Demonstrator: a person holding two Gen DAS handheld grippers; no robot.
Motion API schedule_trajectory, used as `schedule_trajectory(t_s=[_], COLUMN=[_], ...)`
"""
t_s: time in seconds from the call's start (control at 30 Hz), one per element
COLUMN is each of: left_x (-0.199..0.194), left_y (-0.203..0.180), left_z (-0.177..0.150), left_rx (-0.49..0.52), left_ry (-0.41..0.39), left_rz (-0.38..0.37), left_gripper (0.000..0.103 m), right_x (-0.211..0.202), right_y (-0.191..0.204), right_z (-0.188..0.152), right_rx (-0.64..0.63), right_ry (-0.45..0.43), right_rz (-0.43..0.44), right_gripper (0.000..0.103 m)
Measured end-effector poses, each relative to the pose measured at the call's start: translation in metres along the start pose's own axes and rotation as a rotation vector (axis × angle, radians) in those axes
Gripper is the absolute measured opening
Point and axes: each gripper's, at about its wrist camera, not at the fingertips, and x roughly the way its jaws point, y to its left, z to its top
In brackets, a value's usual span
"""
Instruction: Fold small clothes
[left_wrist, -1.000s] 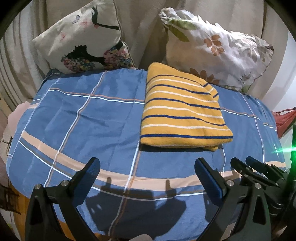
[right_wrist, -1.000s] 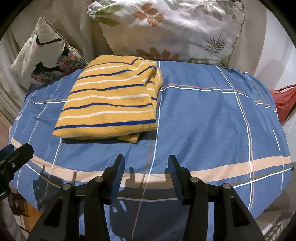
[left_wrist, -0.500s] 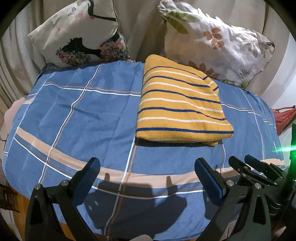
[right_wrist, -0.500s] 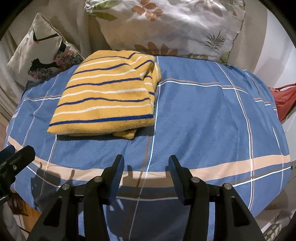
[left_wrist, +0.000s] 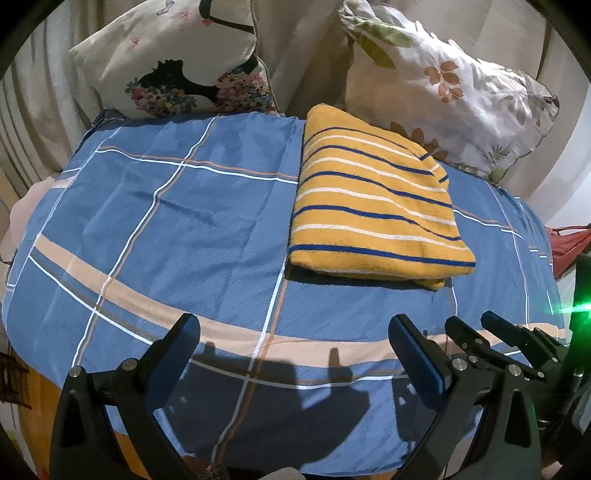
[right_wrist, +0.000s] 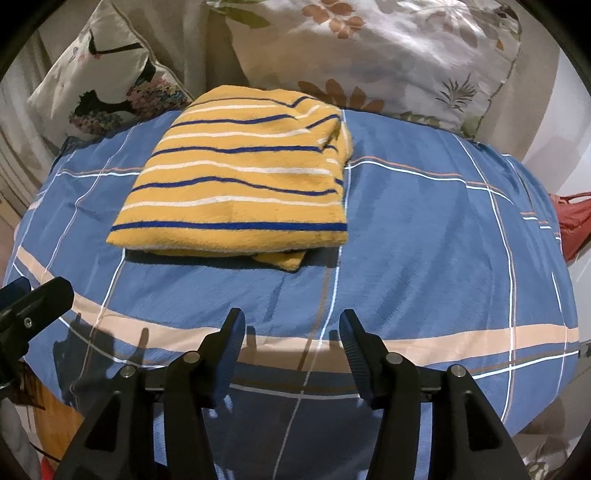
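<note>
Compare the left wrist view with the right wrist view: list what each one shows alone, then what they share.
Left wrist only: the right gripper beside it, open, and a green glare.
Right wrist only: one finger of the left gripper at its edge.
Both: the folded yellow striped garment on the blue checked sheet, two patterned pillows behind, a red item at the right edge.

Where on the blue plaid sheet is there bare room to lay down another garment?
The blue plaid sheet is bare between the folded yellow striped garment and its left edge, and, in the right wrist view, from the garment to the sheet's right edge. The back is crowded by the bird-print cushion and leaf-print pillow.
</note>
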Motion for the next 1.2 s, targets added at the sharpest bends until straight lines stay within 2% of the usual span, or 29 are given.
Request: schedule_trajectory(t_s=[0.5,1.2], left_x=[-0.006,-0.031], left_y=[0.013,-0.039], left_z=[-0.006,-0.02], left_rx=[-0.032,0.101], left_ry=[-0.005,-0.05], left_rz=[0.019,-0.005], left_gripper=[0.102,0.102], right_x=[-0.001,-0.035], right_y=[0.016,-0.03], right_z=[-0.004,-0.028], right_rx=[-0.029,0.093], right_ry=[0.003,-0.063], right_rz=[0.003,-0.022], right_gripper=[0.058,0.059])
